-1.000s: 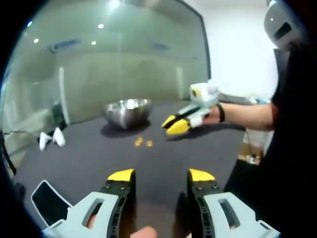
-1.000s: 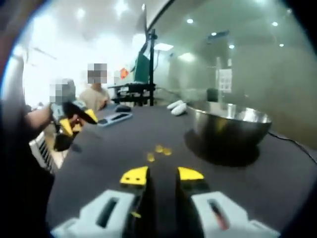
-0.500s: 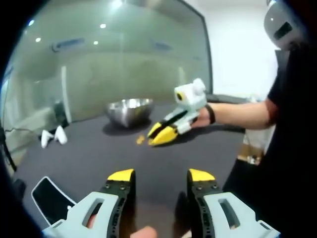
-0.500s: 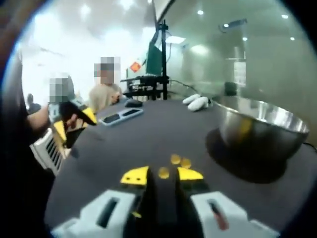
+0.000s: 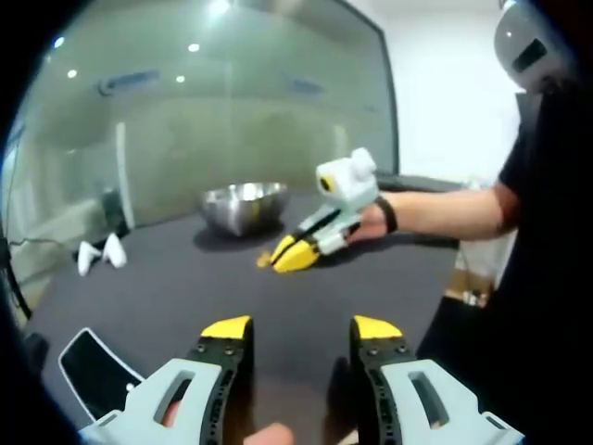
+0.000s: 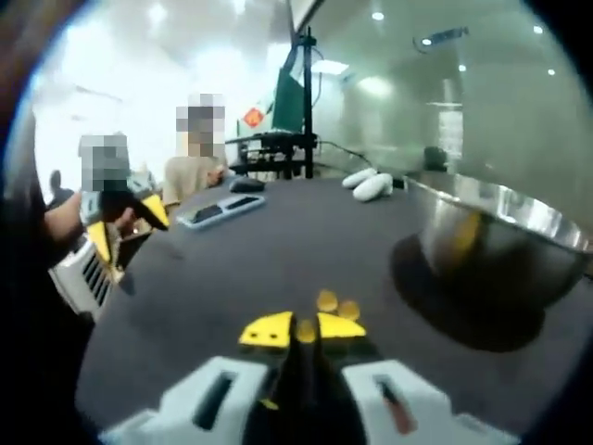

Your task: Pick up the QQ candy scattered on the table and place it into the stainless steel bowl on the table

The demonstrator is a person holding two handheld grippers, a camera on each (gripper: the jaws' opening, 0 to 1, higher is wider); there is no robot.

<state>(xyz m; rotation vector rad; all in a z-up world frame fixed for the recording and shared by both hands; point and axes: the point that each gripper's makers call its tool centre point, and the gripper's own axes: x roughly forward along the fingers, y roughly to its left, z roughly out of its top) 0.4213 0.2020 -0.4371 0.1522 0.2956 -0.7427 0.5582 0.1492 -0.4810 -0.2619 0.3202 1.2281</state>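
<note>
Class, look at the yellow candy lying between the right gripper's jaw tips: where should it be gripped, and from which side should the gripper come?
Grip the candy across its two opposite edges, coming down from above and slightly behind, as the right gripper stands now. It looks small, low and flat on the dark table, so only its sides give hold. Two more candies lie just beyond, so probably keep the jaws narrow.

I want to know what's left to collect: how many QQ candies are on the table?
3: one between the right gripper tips at, two on the table just beyond. The gripper may hide others.
</note>
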